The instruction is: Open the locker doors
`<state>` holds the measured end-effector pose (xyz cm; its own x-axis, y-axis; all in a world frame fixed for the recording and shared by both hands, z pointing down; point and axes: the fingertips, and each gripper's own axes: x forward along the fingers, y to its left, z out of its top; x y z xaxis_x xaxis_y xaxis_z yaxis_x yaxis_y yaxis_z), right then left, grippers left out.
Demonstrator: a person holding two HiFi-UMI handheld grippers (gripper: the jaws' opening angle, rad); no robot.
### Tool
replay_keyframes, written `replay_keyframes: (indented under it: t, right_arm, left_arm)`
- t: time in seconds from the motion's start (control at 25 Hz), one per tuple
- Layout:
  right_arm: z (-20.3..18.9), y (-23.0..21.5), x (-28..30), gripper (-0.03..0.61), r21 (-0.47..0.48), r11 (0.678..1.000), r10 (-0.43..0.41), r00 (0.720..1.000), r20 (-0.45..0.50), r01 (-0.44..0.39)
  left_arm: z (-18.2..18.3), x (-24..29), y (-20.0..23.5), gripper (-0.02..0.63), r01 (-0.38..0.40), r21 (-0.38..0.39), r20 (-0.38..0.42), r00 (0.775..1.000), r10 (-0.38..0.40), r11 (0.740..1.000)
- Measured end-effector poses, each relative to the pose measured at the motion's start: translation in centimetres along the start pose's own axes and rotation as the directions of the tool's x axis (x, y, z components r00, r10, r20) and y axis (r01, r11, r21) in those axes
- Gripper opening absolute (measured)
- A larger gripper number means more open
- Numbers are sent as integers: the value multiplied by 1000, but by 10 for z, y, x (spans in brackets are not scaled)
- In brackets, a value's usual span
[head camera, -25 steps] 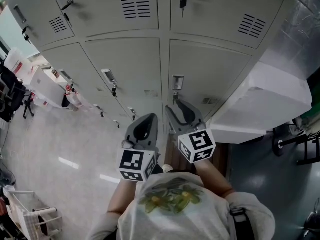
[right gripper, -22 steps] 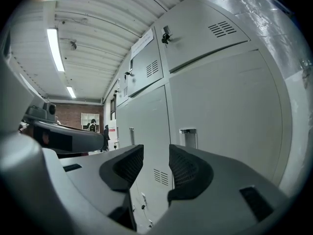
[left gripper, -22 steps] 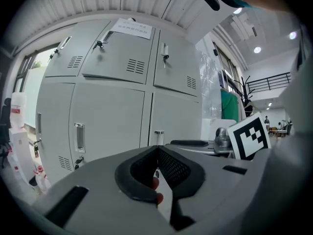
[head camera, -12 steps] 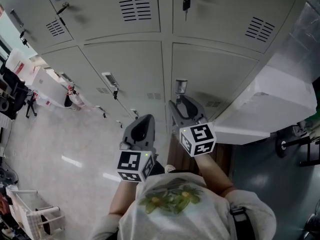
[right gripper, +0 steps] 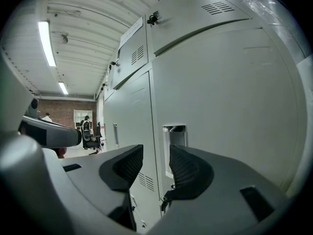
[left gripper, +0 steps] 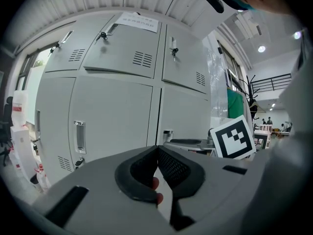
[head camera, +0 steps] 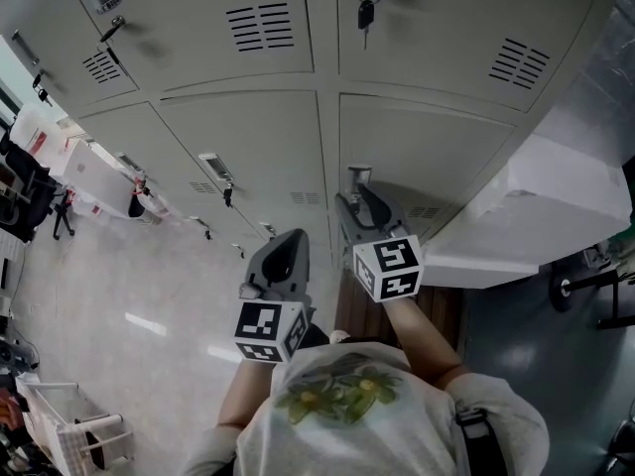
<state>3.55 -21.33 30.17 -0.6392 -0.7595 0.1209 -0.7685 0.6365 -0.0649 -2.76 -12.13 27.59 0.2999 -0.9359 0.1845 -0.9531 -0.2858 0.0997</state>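
A bank of grey lockers (head camera: 248, 137) faces me, all doors closed. The lower right door (head camera: 427, 157) has a recessed handle (head camera: 357, 177), seen close up in the right gripper view (right gripper: 174, 133). My right gripper (head camera: 355, 198) (right gripper: 155, 151) points at that handle, just short of it. It is open, its jaws have just been opening, and nothing is between them. My left gripper (head camera: 294, 234) (left gripper: 157, 148) hangs lower and further back, shut on nothing. The middle door's handle (head camera: 214, 167) (left gripper: 79, 136) lies ahead of it to the left.
A key (head camera: 364, 10) hangs in the upper right door. A white wrapped block (head camera: 556, 206) juts out beside the lockers on the right. A white wire cart (head camera: 69, 429) stands at the lower left, with chairs (head camera: 25, 191) further left.
My right gripper has moved forward, closer to the lower right door's handle. The left gripper has shifted only slightly.
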Motion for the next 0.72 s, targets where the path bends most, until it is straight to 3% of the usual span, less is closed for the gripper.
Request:
replay_keyframes:
  t: [0.48,0.72]
  right_arm:
    - [-13,-8,22,160,-16,999,-36,998,-45,35]
    - [-18,-6,29,160,-78,995,-65,996,-55,60]
  left_arm:
    - [0,9,12,29,3,-13,-10,1000,-4,1000]
    - [0,11,15,29,9,-25,-6,1000,-9,1000]
